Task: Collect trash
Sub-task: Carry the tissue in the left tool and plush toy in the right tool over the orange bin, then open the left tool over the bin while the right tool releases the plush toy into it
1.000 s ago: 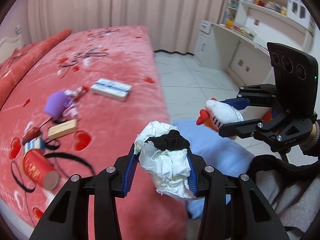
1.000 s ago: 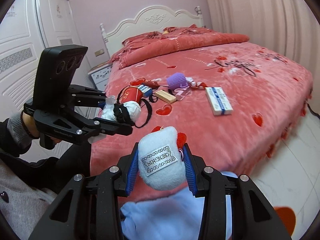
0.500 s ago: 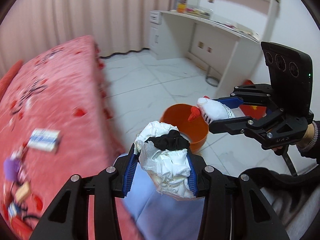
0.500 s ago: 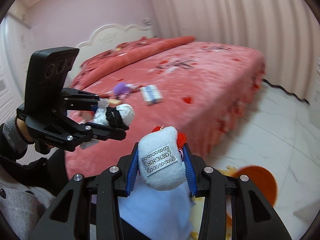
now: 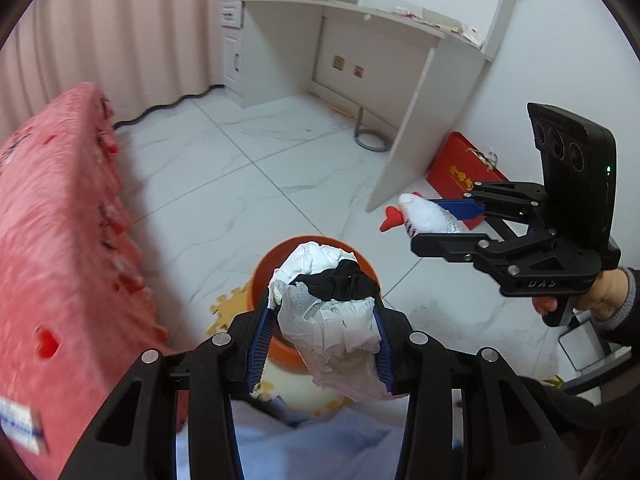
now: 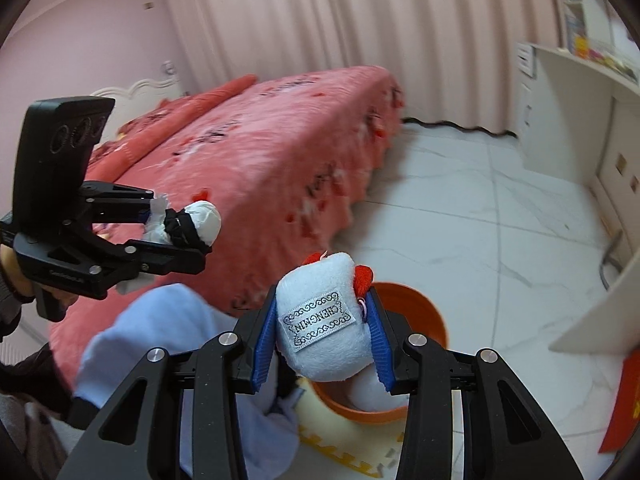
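My left gripper [image 5: 320, 344] is shut on a wad of crumpled white paper with a black scrap [image 5: 332, 320] and holds it above the orange bin [image 5: 264, 268] on the floor. It also shows in the right wrist view [image 6: 188, 232]. My right gripper [image 6: 324, 332] is shut on a white plush toy with red trim [image 6: 324, 320], held above the orange bin [image 6: 420, 312]. In the left wrist view the right gripper [image 5: 440, 220] and its plush toy [image 5: 420, 216] hang to the right of the bin.
The red bed [image 5: 52, 240] stands on the left, close to the bin. A white desk [image 5: 400, 80] stands against the far wall, with a red box [image 5: 460, 172] beside its leg. Foam puzzle mat pieces [image 5: 224, 304] lie by the bin. White tiled floor [image 5: 240, 168] lies between.
Both grippers have swung away from the bed toward the floor. The orange bin has come into view and now sits right under both held items. Neither grip has changed.
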Available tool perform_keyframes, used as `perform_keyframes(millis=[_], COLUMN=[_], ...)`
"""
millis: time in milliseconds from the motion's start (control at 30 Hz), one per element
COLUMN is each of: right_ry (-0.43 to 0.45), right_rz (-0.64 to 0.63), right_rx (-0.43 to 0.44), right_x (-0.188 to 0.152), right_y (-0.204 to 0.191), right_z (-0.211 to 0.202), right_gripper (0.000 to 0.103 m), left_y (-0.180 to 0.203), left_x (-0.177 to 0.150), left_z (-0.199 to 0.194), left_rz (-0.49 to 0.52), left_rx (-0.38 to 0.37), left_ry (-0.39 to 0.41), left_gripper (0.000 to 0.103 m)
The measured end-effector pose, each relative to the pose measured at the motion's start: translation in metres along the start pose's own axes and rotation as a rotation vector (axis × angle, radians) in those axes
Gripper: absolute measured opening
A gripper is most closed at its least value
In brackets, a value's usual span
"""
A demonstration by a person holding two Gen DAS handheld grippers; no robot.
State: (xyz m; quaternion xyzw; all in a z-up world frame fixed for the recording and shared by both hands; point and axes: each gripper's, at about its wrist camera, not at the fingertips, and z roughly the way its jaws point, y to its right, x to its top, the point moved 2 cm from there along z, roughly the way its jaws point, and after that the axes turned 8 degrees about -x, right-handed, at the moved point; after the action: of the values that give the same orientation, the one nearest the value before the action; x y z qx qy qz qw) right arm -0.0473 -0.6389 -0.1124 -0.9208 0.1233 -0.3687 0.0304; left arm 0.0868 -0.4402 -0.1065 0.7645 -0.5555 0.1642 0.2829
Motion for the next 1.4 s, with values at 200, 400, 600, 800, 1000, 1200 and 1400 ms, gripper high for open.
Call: perform_keyframes(millis=[200,400,600,800,1000,1200,1400], right_ry=[-0.048,-0.11,-0.163,-0.182,-0.194,-0.191,-0.181], right_rz=[0.078,0.115,0.162,0.183,0.17,0.143,0.13], right_rx=[-0.048,-0.052,-0.067,-0.072,-0.065,-0.069,-0.102], right_x=[-0.013,-0.03,-0.044,-0.049,-0.048,-0.042,-0.04], right_y=[0.025,0.034,0.044,0.05,0.044,0.034,0.032], right_z=[0.042,0.082,0.112,0.126,0.132,0.138,0.134], right_gripper=[0.042,0.042,0.042,0.042,0.043,0.053,0.077], left_y=[-0.01,-0.022,-0.035,-0.035,-0.038,-0.042,-0.046], left_x=[0.016,0.017,0.012,0.013,0.008,0.003,-0.001], left_z=[0.045,0.08,0.109,0.123,0.122,0.117,0.111], left_rz=[-0.005,-0.032,-0.077,-0.085,-0.087,-0.088,-0.099], left_rx=[-0.045,-0.067,-0.069,-0.064,-0.041,-0.021,0.009], left_ry=[-0.038,-0.085,-0.142,-0.153,-0.147,-0.153,-0.147], left_gripper=[0.045,0.045,0.046,0.061,0.076,0.076,0.083])
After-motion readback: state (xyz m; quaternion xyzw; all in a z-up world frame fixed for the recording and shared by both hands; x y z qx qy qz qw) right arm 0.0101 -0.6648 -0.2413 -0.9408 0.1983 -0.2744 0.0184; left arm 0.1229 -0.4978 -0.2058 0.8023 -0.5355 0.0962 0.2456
